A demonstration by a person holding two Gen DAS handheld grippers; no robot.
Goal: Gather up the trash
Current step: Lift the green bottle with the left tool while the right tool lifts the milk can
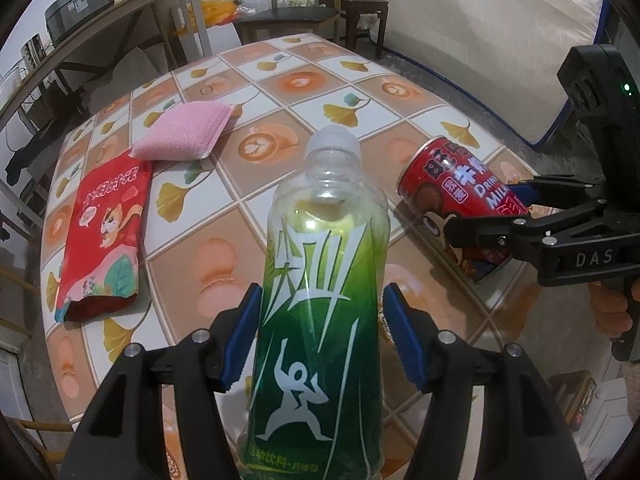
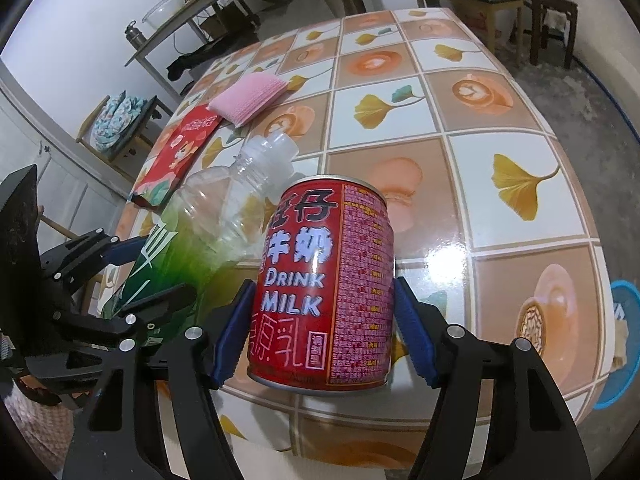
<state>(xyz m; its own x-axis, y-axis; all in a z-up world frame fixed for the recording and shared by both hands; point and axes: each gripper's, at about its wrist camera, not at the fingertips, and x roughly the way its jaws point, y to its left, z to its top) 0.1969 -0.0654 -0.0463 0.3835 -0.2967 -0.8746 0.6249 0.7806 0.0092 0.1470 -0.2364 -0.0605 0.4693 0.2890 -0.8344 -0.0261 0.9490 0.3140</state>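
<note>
Both views are evenly and rather dimly lit by soft indoor light, with a cool cast on the walls. A white glare patch is seen on the glossy tabletop (image 2: 452, 248) at about 3 o'clock of the can (image 2: 324, 280), and soft shadows are cast beside it. Strong fisheye bending and black vignetting are found at the corners.

Home room: patterned dining table (image 2: 460, 128), chairs (image 1: 296, 12), mattress (image 1: 480, 20).
</note>
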